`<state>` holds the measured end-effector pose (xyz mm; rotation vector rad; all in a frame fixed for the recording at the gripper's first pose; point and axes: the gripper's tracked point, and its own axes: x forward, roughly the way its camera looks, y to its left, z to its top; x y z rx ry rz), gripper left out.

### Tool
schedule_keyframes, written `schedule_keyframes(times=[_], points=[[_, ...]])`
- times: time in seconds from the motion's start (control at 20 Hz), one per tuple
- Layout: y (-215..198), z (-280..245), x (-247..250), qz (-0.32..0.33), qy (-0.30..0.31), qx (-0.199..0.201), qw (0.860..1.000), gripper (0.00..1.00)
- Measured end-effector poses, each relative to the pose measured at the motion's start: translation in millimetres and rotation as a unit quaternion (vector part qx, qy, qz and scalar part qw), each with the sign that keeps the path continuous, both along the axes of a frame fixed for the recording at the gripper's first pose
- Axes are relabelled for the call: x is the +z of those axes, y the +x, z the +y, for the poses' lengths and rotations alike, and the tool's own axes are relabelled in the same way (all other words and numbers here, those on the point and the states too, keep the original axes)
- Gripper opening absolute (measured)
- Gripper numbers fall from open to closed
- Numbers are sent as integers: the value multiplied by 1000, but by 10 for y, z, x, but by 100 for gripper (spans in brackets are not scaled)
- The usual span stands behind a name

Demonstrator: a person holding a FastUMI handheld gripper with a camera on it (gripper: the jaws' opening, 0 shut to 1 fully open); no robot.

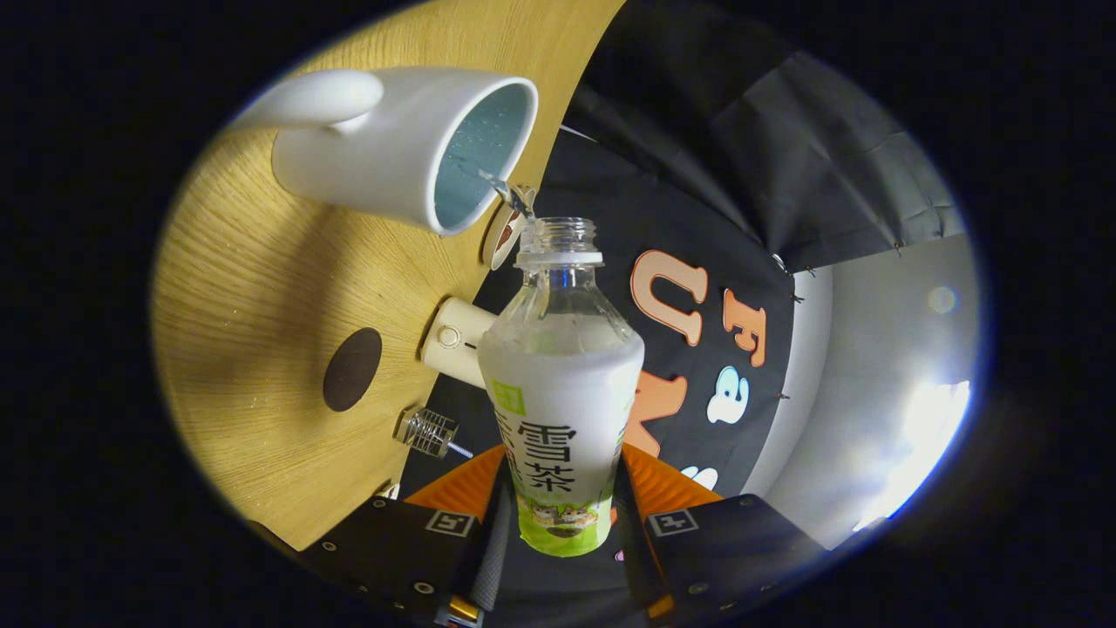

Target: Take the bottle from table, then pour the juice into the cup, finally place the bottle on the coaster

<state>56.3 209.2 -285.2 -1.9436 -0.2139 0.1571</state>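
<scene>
The gripper (558,532) is pinching the bottle (562,384), one finger on each side of its bottom part. The bottle is tipped over so its open mouth points at the white cup (392,148). A thin stream of juice (501,187) runs from the mouth into the cup, which stands on the worktop (253,288) near its edge. So picking up is done and pouring is going on. Putting the bottle on the coaster is left. The dark round spot (352,370) on the worktop may be that coaster. I count one bottle, one cup and one dark spot.
</scene>
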Motion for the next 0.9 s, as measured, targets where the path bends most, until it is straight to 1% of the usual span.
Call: schedule_keyframes(times=[0.65, 0.9], points=[[28, 59, -2, -9, -24, 20, 999, 57], [19, 116, 3, -16, -36, 36, 999, 57]])
